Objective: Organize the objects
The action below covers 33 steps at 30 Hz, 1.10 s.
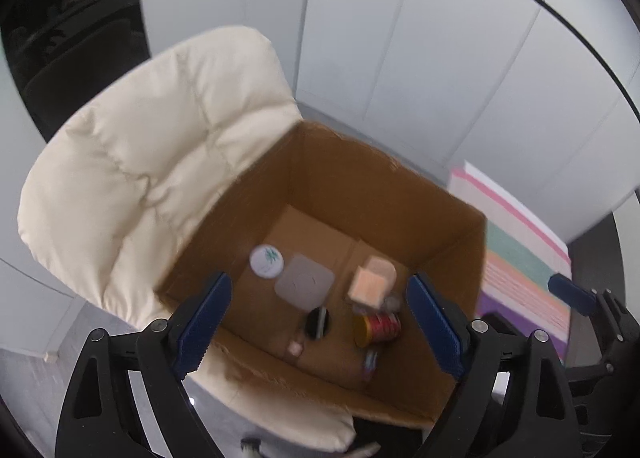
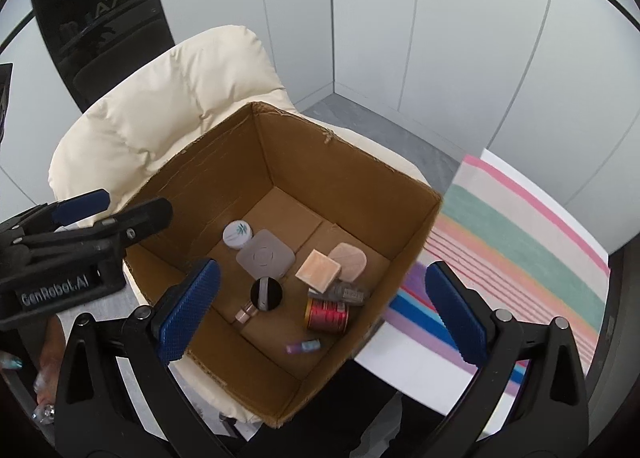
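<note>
Cardboard box (image 2: 344, 178) sits on cream chair (image 2: 160, 106); red tin (image 2: 326, 316), white jar (image 2: 237, 235), grey pad (image 2: 266, 258) on box floor. Left gripper (image 1: 320, 322), right gripper (image 2: 320, 308) fingers spread, empty, above box.

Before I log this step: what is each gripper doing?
Left gripper: open, holding nothing.
Right gripper: open, holding nothing.

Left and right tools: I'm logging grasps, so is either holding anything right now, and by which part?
Nothing is held. The left tool and right tool both stand open and empty above the cardboard box.
</note>
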Tool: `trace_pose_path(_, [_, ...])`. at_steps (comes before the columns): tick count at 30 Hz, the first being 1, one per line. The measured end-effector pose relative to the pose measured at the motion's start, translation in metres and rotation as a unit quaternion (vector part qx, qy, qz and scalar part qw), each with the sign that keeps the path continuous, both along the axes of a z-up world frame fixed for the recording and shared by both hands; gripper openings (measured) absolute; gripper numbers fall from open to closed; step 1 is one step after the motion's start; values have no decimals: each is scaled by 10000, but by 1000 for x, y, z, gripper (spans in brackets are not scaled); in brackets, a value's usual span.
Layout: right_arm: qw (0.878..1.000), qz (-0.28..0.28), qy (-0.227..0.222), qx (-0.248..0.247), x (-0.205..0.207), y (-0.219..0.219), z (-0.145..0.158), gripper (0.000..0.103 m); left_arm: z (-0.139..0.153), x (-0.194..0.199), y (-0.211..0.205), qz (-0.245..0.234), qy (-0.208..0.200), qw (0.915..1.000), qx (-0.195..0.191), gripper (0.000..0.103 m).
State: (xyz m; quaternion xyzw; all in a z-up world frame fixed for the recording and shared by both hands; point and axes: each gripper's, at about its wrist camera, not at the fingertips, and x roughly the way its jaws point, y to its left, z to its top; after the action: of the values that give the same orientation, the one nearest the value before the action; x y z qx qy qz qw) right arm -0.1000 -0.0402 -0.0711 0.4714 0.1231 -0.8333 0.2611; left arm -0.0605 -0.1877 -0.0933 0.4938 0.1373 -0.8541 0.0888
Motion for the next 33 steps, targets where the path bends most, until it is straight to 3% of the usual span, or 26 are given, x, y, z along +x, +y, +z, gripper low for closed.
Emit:
trace_pose_path(2, [9999,-107,-5,-92,3,11,8,103,11,5,17,-322,54,9995,-25,90])
trace_pose_path(6, [9983,-491,120,-278,14,42,32,103,55,22,65,-876,330,9935,-643,91])
trace_pose_path(8, [9968,-786,45,-162,22,60,46,103,75,26,88,-1153,197,9900,-795,92])
trace_pose_path(11, [9923,-1227,-20,143,35,91,70,103,94,28,105,-1391,-209,9875,-714,92])
trace_pose_path(15, [9837,-1777,129,224,58,125,106,103,126,40,124,-1567,-347,9860,-449,92])
trace_pose_path(20, [9715,-2365,21,-128,85,171,145,103,160,62,143,-1553,-277,9849,-709,92])
trace_pose_path(26, [9619,-2687,-304,-413,104,201,165,103,182,87,168,-1809,-157,9803,-778,93])
trace_pose_path(29, [9575,-2786,-508,-554,114,213,166,103,183,95,175,-1849,-153,9785,-901,93])
trace_pose_path(33, [9529,-2927,-496,-627,127,221,168,103,183,102,179,-1961,-209,9771,-793,93])
